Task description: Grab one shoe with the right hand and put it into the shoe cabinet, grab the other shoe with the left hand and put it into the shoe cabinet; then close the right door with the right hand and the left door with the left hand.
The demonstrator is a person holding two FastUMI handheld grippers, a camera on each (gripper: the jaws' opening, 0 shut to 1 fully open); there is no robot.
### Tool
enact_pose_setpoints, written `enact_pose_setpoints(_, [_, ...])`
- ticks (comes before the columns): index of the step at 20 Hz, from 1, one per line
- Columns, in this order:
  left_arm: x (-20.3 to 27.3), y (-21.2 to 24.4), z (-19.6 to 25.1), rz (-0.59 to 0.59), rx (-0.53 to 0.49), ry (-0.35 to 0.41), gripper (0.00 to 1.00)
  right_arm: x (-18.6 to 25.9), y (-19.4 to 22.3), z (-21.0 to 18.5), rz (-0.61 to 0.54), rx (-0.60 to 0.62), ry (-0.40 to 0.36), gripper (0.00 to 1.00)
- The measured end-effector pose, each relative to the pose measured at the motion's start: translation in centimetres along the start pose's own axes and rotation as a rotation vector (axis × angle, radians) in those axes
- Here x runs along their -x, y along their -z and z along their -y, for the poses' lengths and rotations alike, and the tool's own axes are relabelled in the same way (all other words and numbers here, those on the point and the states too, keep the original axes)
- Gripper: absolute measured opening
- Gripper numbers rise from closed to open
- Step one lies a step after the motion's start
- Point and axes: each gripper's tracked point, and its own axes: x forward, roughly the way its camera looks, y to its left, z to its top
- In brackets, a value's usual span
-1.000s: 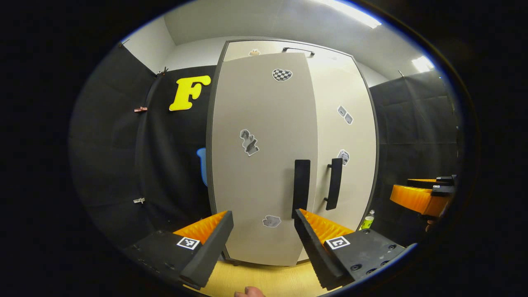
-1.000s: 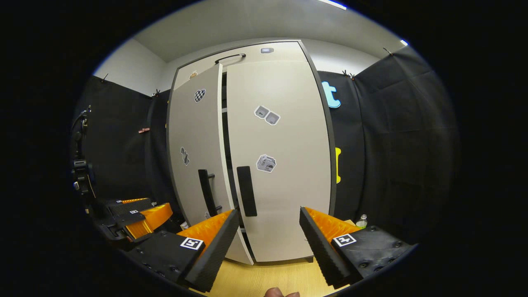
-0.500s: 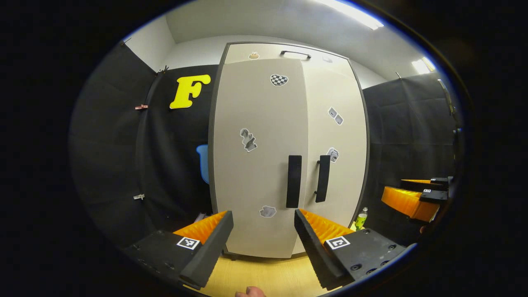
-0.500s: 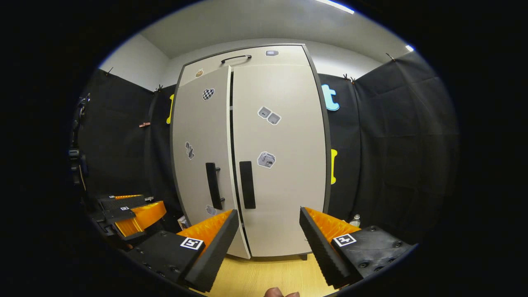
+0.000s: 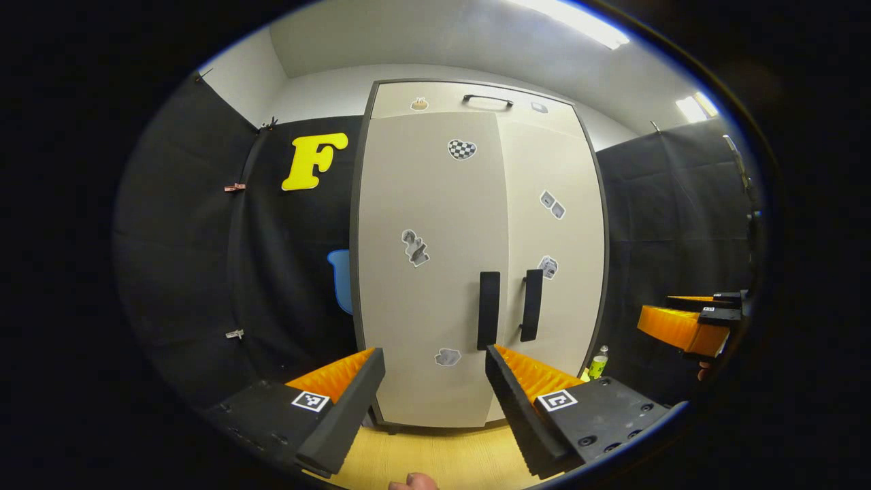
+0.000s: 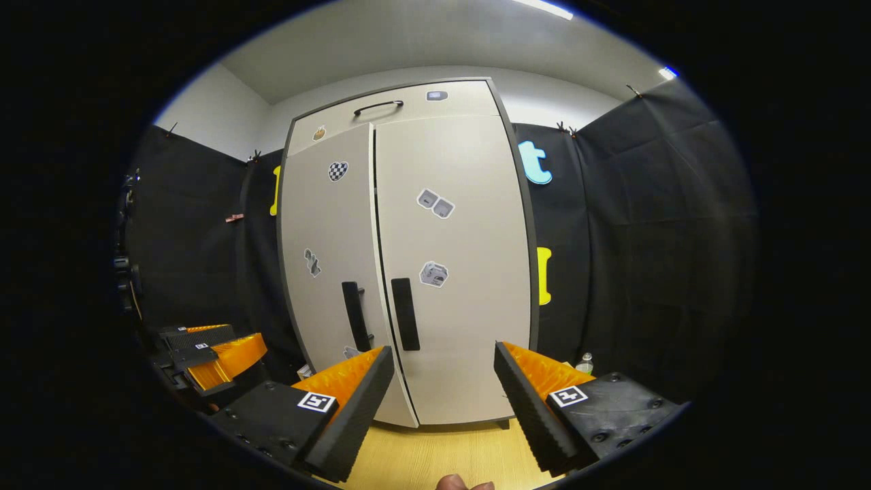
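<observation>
My left hand-held gripper and right hand-held gripper both gape apart, holding nothing, facing the tall beige two-door shoe cabinet on the pale wooden floor. Both doors look shut. The left gripper view catches a green-capped bottle beside it. No sticker is legible.
</observation>
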Motion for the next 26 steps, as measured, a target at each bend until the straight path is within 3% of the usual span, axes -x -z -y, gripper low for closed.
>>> enact_pose_setpoints(26, [-0.3, 2.6, 1.1, -0.038, 0.013, 0.026, 0.95, -0.3, 1.6, -0.4, -0.021, 0.041, -0.006, 0.98])
